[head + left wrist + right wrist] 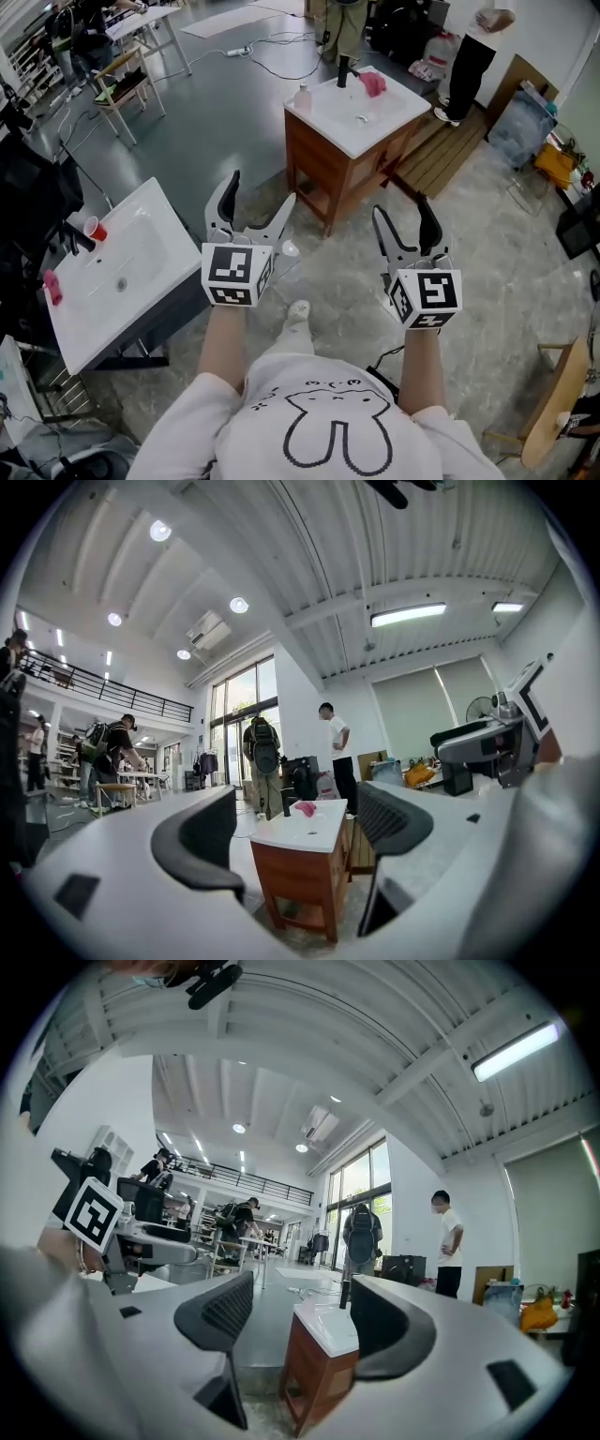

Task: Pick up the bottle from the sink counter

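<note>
Left gripper (262,190) and right gripper (400,206) gape wide, empty, short of the desk (412,98). Approach step; next I reach the likely bottle (302,97) at its left corner.

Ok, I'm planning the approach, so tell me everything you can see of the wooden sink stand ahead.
The sink stand is a brown wooden cabinet with an open lower shelf, under a white counter with a shallow basin and central drain. It stands upright on the floor, beyond the open left gripper and right gripper, neither touching it. On the counter: a black faucet, a pink cloth-like thing, and a small pale bottle near its left corner.
</note>
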The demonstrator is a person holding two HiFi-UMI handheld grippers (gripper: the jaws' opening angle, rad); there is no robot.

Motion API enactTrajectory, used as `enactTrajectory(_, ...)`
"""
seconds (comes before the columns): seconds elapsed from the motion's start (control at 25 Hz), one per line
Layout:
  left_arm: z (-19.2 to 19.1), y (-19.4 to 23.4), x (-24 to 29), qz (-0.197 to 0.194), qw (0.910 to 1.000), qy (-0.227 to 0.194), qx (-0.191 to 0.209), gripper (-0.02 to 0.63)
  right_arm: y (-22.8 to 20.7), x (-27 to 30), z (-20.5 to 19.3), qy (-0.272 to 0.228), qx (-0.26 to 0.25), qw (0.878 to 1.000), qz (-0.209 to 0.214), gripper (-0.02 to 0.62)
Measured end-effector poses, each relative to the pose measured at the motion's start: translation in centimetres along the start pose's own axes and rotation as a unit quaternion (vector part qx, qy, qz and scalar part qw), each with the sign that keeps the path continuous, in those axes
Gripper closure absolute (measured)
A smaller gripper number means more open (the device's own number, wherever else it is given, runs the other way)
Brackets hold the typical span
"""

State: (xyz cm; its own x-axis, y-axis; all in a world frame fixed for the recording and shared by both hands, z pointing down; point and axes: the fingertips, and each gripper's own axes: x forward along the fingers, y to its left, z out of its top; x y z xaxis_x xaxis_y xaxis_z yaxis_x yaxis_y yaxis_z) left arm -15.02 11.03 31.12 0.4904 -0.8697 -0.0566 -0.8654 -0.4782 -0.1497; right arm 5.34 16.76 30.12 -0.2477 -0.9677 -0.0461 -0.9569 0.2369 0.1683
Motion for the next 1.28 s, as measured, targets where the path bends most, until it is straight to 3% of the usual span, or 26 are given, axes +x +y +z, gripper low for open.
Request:
enactTrajectory(0.76,-2.7,8.6,20.8,-0.029,0.9994,0.001,-0.016,0.206,-7.1,20.2,-2.6,0.030,-0.002,0.999,-0.032,0.275)
enactTrajectory(1.28,-4.5,11.2,27.6,-0.024,0.9994,0.004,-0.024,0.206,-9.7,27.2,-4.0,0.028,0.005,0.999,-0.030,0.273)
